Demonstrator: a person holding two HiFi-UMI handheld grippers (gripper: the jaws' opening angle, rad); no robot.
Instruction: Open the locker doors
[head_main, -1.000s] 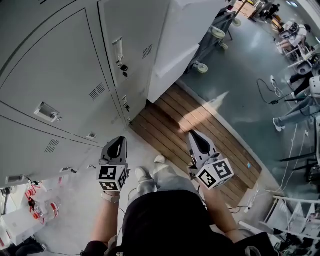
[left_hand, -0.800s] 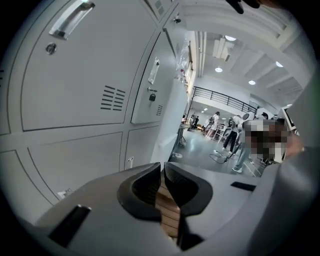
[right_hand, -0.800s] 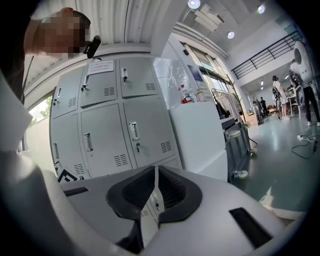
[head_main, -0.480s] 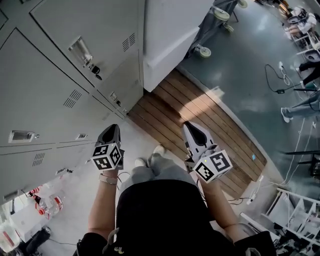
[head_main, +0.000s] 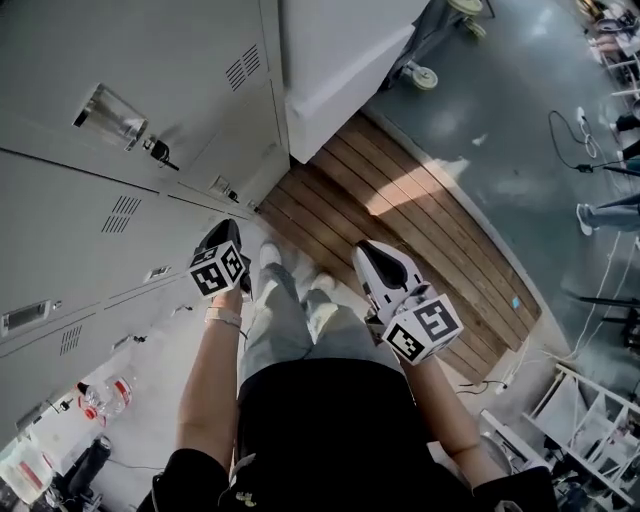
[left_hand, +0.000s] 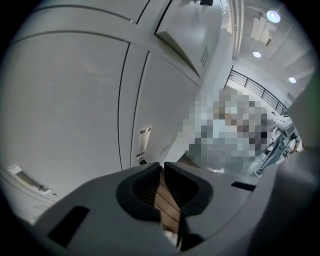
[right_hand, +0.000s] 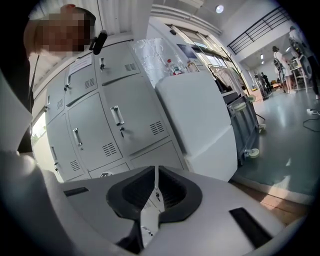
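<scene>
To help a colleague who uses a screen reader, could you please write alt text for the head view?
Looking steeply down, a person stands before closed grey lockers, holding the left hand-held gripper and the right hand-held gripper, both shut and empty. A wooden platform and a white cabinet lie ahead to the right.

Industrial workshop hall: grey lockers (head_main: 100, 230), wheeled cart (right_hand: 245, 125), wooden floor platform (head_main: 420, 220), mezzanine railing (right_hand: 260, 25).

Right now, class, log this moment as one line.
grey metal locker doors: shut | left gripper: shut, empty | right gripper: shut, empty
</scene>
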